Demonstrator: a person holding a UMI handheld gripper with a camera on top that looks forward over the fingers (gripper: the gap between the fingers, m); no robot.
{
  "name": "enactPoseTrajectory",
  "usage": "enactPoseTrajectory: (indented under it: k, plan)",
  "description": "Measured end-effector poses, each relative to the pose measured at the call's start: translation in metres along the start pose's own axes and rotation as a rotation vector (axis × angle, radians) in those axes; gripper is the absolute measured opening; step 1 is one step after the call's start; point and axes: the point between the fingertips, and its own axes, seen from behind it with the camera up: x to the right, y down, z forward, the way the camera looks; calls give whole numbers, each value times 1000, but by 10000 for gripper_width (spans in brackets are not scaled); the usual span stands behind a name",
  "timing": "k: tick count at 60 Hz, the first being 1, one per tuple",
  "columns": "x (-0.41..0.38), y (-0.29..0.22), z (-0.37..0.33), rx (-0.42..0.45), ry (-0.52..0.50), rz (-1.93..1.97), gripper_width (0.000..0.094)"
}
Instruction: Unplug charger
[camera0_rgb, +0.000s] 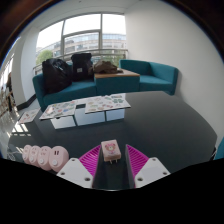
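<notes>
The gripper hovers level, its pink-padded fingers spread apart

Worktop: dark, glossy, smooth, mirror-like, reflecting window light. Charger: pale pink smooth plastic, slight sheen, sitting between pads. Power strip: white-pink hard plastic, smooth. Hand-held gripper: fingers white matt plastic; pads magenta, ribbed, rubbery look; wide apart. Sofa: teal cloth, matt weave. Bags on sofa: black fabric, dull. Papers: matt printed paper. Window frame: pale metal look.
</notes>
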Motion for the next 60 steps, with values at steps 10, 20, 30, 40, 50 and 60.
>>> enactPoseTrajectory:
  k: [10, 20, 30, 40, 50, 60]
  plan:
    - [-14, -54, -56, 136, -23, 20, 573]
    - [-46, -105, -144, 296, -60, 25, 767]
    - [-93, -83, -202, 314, -130, 0, 801]
    - [-139, -24, -225, 246, -163, -82, 802]
    - [-174, 11, -248, 213, -210, -120, 817]
    - [-195, 24, -264, 210, -244, -148, 818]
